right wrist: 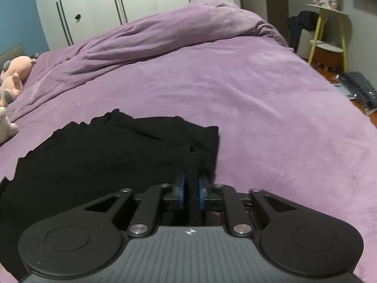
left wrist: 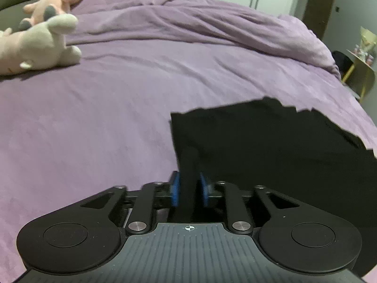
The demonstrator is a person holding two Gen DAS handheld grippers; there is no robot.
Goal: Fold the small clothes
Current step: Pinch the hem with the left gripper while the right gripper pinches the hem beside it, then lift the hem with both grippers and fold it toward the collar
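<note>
On purple bedspread [left wrist: 94, 129] | black garment [left wrist: 271, 146] | no readable writing

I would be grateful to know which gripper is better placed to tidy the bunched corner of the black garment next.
Probably the right gripper: the black garment's bunched corner sits just ahead of it, with fabric between its jaws. The left gripper is at the flatter opposite edge.
</note>
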